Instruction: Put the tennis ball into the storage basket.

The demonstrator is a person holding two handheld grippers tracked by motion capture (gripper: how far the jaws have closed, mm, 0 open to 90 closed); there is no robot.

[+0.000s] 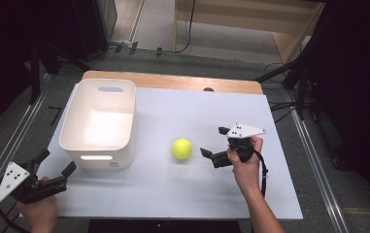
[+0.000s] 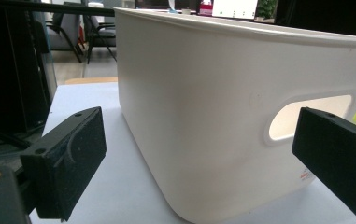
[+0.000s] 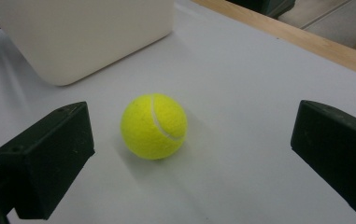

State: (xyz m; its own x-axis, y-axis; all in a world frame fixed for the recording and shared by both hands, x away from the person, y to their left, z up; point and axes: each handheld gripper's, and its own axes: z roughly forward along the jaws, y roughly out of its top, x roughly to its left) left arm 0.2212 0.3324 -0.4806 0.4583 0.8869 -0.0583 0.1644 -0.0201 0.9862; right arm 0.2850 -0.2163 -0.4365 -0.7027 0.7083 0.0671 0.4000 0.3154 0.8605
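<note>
The ball point(image 1: 182, 148) lies on bare bench point(image 1: 173, 194), well apart from its edges, near the bin point(image 1: 98, 124). The right tool point(image 1: 213, 142), jaws wide, faces it closely. The left tool point(image 1: 55, 163), also wide, sits at the near-left corner.

No words or numbers can be read anywhere. The white bin point(image 1: 98, 124) has a tiny mark low on its front wall, under the handle hole. In the left gripper view that mark point(image 2: 308, 175) looks red, but it is too small and blurry to read.
</note>
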